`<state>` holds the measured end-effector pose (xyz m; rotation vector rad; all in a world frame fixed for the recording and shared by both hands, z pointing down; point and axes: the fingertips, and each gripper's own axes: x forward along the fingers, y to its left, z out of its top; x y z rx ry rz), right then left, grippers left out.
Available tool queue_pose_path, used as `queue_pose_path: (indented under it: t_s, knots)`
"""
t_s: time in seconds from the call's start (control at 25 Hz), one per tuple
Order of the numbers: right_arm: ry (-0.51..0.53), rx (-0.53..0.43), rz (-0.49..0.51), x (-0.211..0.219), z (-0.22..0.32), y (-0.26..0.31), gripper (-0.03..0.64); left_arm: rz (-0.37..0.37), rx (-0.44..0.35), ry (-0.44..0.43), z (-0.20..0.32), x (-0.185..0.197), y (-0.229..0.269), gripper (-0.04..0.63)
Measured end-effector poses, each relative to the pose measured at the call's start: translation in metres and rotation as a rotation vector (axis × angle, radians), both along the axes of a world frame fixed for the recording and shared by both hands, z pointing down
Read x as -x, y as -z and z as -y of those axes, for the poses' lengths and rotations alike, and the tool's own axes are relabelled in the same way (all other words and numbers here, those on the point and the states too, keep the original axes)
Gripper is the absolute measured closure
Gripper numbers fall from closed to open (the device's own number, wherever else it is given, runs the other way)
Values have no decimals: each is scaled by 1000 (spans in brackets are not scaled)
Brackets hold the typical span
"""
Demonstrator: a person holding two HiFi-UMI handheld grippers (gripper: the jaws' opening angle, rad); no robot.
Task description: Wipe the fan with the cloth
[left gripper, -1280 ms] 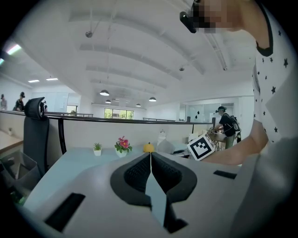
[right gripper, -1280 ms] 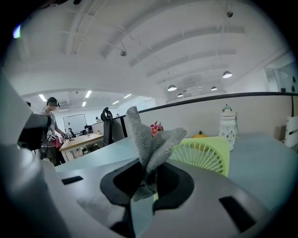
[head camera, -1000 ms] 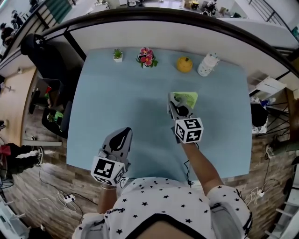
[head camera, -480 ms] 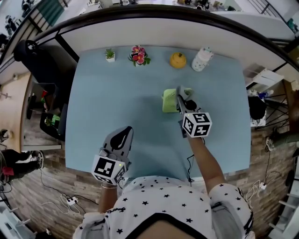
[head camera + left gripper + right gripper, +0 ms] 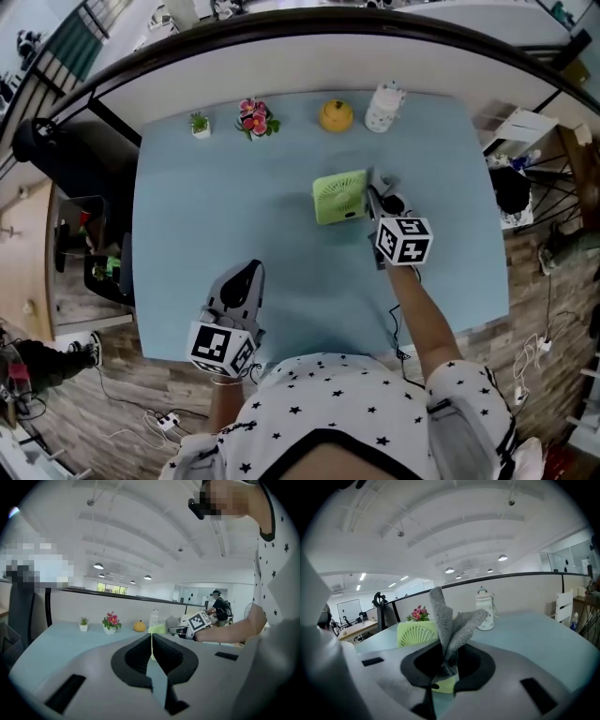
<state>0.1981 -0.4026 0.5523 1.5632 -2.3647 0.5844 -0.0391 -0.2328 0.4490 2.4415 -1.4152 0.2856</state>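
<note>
A small light-green fan (image 5: 339, 197) stands in the middle of the pale blue table (image 5: 206, 216); in the right gripper view the fan's (image 5: 417, 633) grille shows just left of the jaws. My right gripper (image 5: 379, 200) is at the fan's right side, shut on a grey cloth (image 5: 452, 625) that sticks up folded from between its jaws. Near the table's front edge, my left gripper (image 5: 240, 284) hangs shut with nothing in it, well apart from the fan. In the left gripper view the fan (image 5: 158, 629) and the right gripper (image 5: 187, 631) appear far ahead.
Along the table's far edge stand a tiny potted plant (image 5: 200, 124), a pot of pink flowers (image 5: 253, 116), an orange pumpkin-shaped ornament (image 5: 336, 114) and a white lidded jar (image 5: 382, 106). A partition wall runs behind them. A black chair (image 5: 56, 150) is off the left edge.
My right gripper with the cloth has slid from over the fan to its right side, so more of the fan shows. The left gripper has stayed put.
</note>
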Motion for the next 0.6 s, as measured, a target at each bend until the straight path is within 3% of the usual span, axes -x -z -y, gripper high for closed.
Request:
queue_pose_path:
  t_s: [0.4, 0.6]
  knots:
    - [-27, -28, 22, 5, -9, 12, 572, -11, 8, -49, 2, -2, -3, 565]
    - [45, -60, 38, 41, -24, 25, 572, -28, 10, -83, 3, -5, -5, 565]
